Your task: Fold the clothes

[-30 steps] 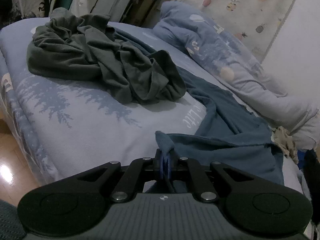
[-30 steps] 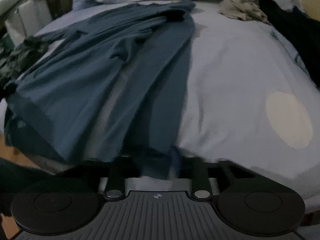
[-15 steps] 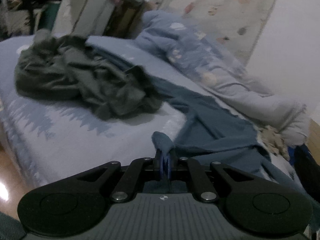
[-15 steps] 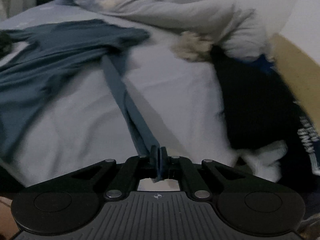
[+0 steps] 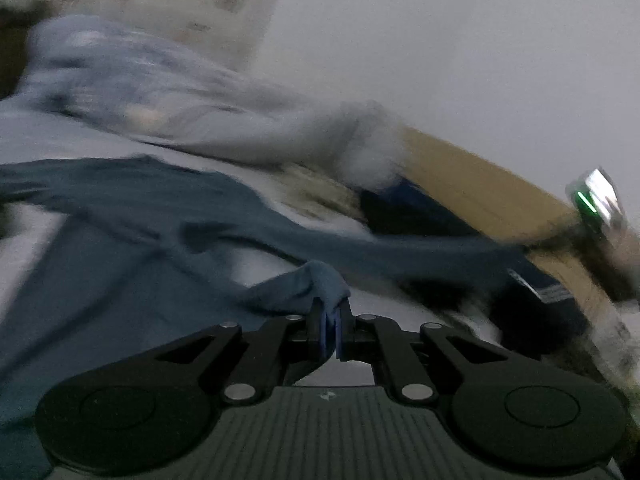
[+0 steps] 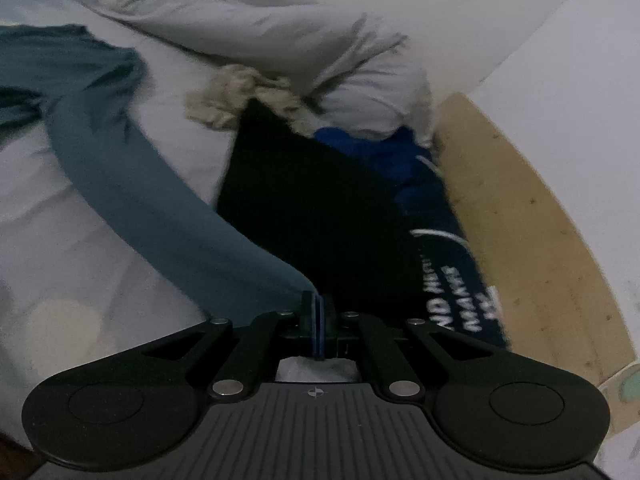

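A teal-blue long-sleeved garment [image 5: 132,208] lies spread over the pale blue bed sheet [image 6: 48,248]. My left gripper [image 5: 330,312] is shut on a bunched fold of its cloth, lifted off the bed. A stretched sleeve of the teal-blue garment [image 6: 160,216] runs from the body at upper left down to my right gripper [image 6: 319,300], which is shut on its end. In the blurred left wrist view that sleeve [image 5: 420,252] reaches right toward the other gripper [image 5: 596,204], seen at the far right edge.
A rumpled pale blue duvet [image 6: 248,12] lies along the back of the bed. A black garment [image 6: 316,208], a dark blue printed one [image 6: 456,280] and a crumpled beige cloth [image 6: 236,96] lie at the right. A wooden bed frame [image 6: 532,240] and a white wall bound that side.
Both grippers rose and swung right, keeping hold of the teal garment. The sleeve is now pulled taut. The dark green heap left the left wrist view.
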Motion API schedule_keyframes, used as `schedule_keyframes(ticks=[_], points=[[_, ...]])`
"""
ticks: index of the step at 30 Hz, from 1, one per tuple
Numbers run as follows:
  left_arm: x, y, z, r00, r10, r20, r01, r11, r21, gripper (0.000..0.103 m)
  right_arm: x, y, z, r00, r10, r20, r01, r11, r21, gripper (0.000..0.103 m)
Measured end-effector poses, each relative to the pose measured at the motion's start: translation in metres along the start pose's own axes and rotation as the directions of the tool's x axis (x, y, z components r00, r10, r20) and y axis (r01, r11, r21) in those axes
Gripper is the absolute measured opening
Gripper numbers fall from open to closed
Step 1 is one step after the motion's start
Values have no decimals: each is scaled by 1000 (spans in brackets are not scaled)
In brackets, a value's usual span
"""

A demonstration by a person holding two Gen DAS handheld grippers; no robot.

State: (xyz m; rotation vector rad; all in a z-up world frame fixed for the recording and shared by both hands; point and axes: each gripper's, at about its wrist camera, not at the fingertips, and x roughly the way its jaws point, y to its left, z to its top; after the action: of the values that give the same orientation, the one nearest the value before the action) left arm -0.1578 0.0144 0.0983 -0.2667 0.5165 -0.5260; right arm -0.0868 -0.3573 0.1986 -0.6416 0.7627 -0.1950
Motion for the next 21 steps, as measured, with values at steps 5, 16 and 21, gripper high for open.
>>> schedule_keyframes(ticks=[5, 16, 21], points=[[49, -63, -4, 981, -101, -168, 124, 983, 133, 6, 10, -43, 9, 999, -48, -3, 48, 999, -17, 2], [133, -130, -49, 906, -102, -410, 213, 949, 233, 6, 46, -129, 46, 987, -159, -1, 158, 980, -118, 2], [154, -151, -69, 879, -58, -473, 220, 930, 294, 6, 78, -155, 48, 982, -184, -29, 179, 975, -134, 2]])
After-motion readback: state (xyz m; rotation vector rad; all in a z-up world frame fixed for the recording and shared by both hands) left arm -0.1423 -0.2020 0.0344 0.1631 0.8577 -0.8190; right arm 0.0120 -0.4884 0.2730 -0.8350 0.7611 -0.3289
